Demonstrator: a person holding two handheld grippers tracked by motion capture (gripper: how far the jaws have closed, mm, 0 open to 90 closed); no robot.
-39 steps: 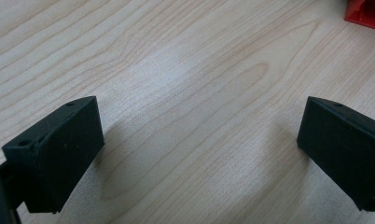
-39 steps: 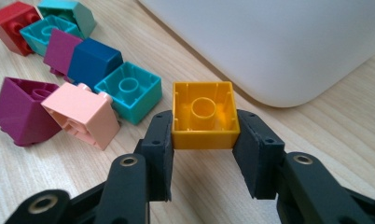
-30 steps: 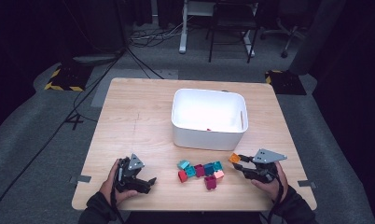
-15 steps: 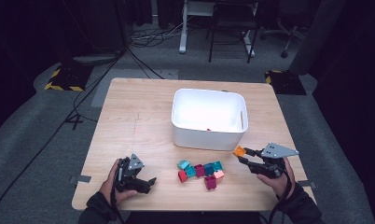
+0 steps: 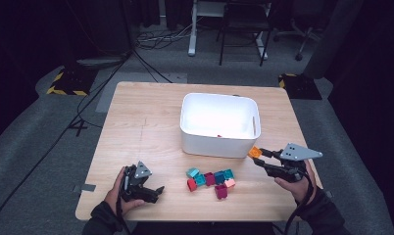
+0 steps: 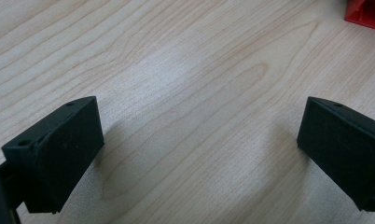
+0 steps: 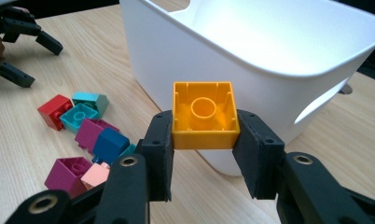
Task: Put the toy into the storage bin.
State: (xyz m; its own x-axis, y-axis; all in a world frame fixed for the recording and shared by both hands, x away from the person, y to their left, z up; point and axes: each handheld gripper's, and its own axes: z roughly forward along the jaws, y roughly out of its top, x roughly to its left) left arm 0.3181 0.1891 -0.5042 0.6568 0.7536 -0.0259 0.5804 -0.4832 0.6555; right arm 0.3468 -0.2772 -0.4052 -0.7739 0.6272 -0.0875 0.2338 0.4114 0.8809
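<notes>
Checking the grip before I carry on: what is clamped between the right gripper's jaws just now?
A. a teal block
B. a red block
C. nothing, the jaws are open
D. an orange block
D. In the right gripper view the right gripper has both pads pressed on the sides of the orange block, held off the table in front of the white bin, hollow underside toward the camera.

A small red thing [image 5: 218,135] inside the white plastic tub [image 5: 190,125] is too tiny to tell. In the left gripper view, a red plastic block [image 6: 366,13] is cut off at the upper right corner.
</notes>
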